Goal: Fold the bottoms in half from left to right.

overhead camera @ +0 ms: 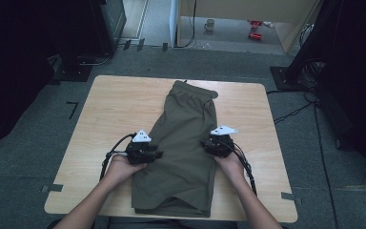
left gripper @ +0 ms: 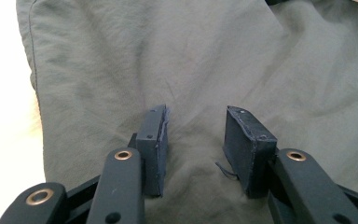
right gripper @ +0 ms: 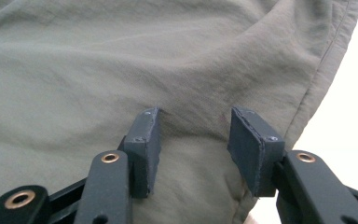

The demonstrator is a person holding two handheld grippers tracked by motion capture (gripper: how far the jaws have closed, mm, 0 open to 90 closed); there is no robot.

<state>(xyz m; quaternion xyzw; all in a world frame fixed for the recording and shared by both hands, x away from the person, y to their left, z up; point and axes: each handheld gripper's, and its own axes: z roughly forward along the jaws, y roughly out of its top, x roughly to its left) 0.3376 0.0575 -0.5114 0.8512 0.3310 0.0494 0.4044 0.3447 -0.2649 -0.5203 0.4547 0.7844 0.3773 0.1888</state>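
Bare tabletop (overhead camera: 105, 109) beside folded shorts' (overhead camera: 183, 143) both edges

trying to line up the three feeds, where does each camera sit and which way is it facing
High view: above the person's side, looking forward and down on the table and olive shorts; both forearms, left hand-held gripper, right hand-held gripper.
Left gripper view: rides the left hand-held gripper, looking along its parted jaws at the cloth.
Right gripper view: rides the right hand-held gripper, facing the shorts' seamed edge.
Shared: both gripper views see the shorts.
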